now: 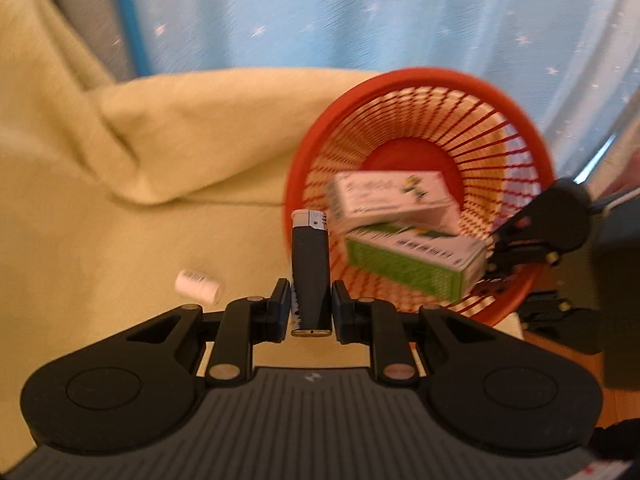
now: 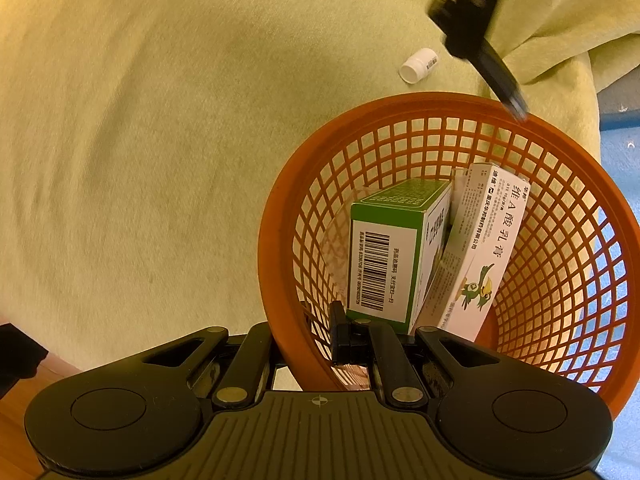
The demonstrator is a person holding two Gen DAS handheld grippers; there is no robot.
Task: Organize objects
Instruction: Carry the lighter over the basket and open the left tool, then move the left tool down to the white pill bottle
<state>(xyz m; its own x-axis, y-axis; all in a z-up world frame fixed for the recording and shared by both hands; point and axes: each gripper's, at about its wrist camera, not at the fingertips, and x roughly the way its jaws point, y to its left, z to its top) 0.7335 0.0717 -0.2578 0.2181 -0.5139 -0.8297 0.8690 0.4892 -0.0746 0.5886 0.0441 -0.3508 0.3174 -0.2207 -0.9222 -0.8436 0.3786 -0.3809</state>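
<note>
My left gripper (image 1: pixel 311 298) is shut on a black lighter (image 1: pixel 310 264) with a silver top, held upright just left of the orange mesh basket (image 1: pixel 420 76). The basket is tipped toward this camera and holds a green medicine box (image 1: pixel 404 268) with a white box (image 1: pixel 388 196) leaning above it. In the right wrist view my right gripper (image 2: pixel 310 340) is shut on the near wall of the basket (image 2: pixel 400 108), one finger inside and one outside. The green box (image 2: pixel 384 256) and white box (image 2: pixel 480 248) stand inside. The lighter (image 2: pixel 502 78) hangs over the far rim.
A small white bottle (image 1: pixel 198 286) lies on its side on the yellow-green blanket (image 1: pixel 120 200), left of the basket; the right wrist view shows the bottle (image 2: pixel 420 65) beyond the rim. A blue starred curtain (image 1: pixel 360 12) hangs behind. Wooden floor (image 2: pixel 24 392) shows beside the blanket.
</note>
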